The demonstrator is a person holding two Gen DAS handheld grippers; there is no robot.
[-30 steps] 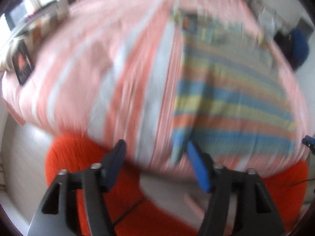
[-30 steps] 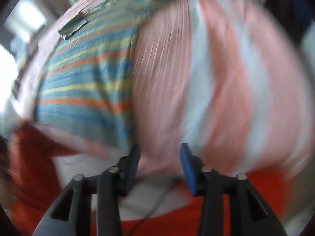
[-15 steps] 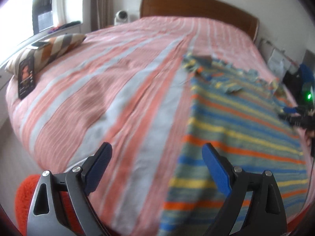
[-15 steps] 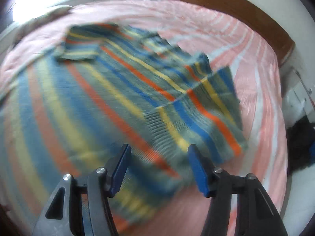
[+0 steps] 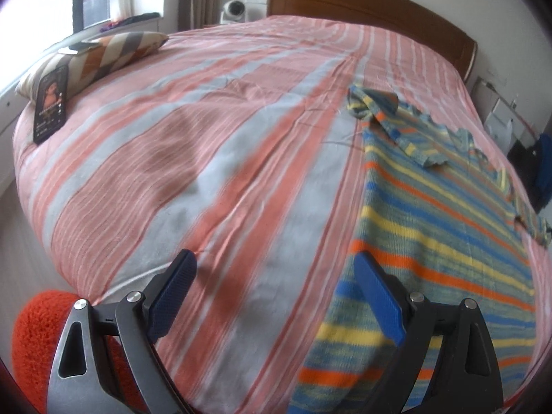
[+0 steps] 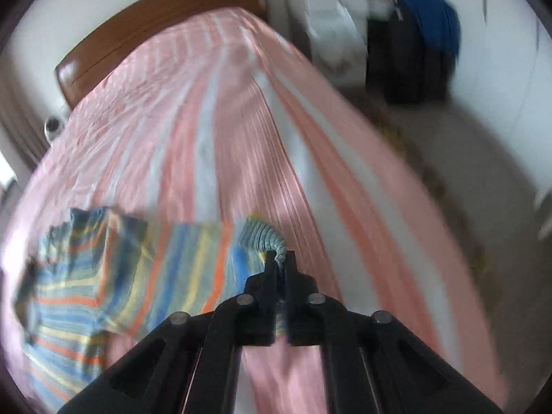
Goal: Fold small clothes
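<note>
Left wrist view: left claw hangs over the near edge of the bed, jaws spread wide, nothing between them. The blue pads are clear of the fabric; the right-hand pad sits over the near left edge of the sweater but contact cannot be told.

Sweater: knit, striped blue, yellow, orange and grey-green. It lies flat on the striped pink and grey bedspread, from 5 o'clock up to 1 o'clock of this view. One sleeve is bunched at the far end, around 1 o'clock.

Other items, left view:
- patterned pillow at 10 o'clock, on the bed's far left corner
- dark card or phone leaning against the pillow's near end
- wooden headboard at 12 o'clock
- small white camera just left of the headboard
- orange fuzzy rug on the floor at 7 o'clock

Right wrist view (blurred): right claw is clamped tight on a pinch of the sweater; a ribbed grey-blue edge of the knit bulges out above the closed tips. The rest of the garment trails off to 9 o'clock, rumpled on the bedspread. Headboard at 11 o'clock. A dark bag with a blue cloth over it stands on the floor at 1 o'clock, beside the bed.
</note>
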